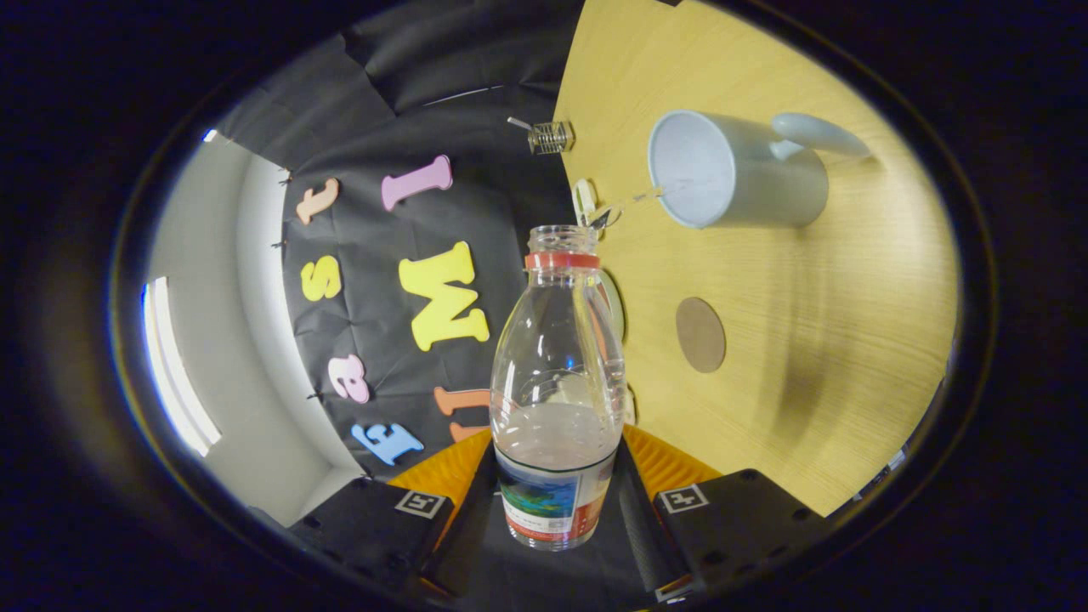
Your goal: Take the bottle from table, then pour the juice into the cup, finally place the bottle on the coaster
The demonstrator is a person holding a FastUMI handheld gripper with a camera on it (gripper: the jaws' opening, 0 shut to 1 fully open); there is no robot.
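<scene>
Coaster beside cup, hand-held gripper clamping bottle

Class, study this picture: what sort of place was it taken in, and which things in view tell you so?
Probably a staged test booth, not a home kitchen: a bare wooden table backed by black cloth, with only a cup, a coaster and the bottle gripped between the gripper fingers.

The surface is pale wood with a fine grain, seen rolled sideways; a light grey-blue cup with a handle stands on it; a round brown coaster lies flat nearby, apart from the cup; at the surface's far rim sits a small clear ribbed object, perhaps a glass jar.
</scene>
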